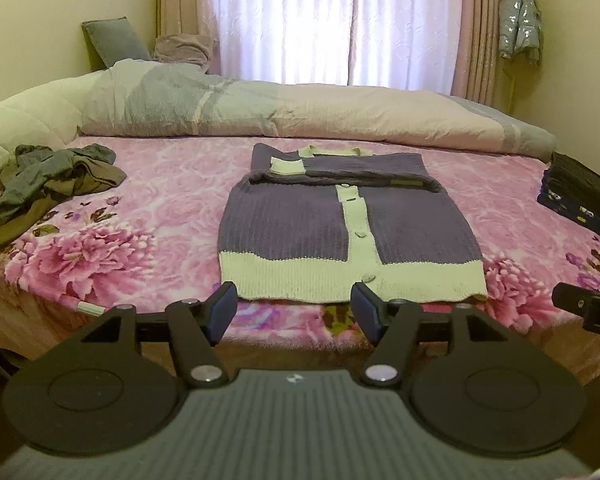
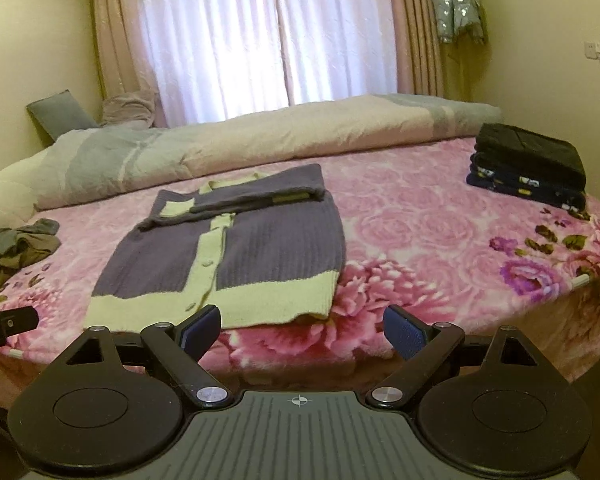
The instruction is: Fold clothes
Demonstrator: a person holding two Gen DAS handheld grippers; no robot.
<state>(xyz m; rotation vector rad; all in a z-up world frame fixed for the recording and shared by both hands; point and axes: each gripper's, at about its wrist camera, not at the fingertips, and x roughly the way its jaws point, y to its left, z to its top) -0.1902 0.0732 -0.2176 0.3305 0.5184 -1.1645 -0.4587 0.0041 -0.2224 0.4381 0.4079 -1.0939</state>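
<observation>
Cardigan laid flat, sleeves folded in, hem fold due

On the bed (image 1: 148, 184), the cardigan (image 1: 340, 220) lies just ahead of the left claw (image 1: 294, 312) and the right claw (image 2: 302, 334), both wide, empty; pinch both hem corners (image 2: 316, 296) evenly, lifting together.

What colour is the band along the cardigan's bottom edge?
Cream, against a purple knit body; the hem band of the cardigan shows best in the left wrist view.
</observation>
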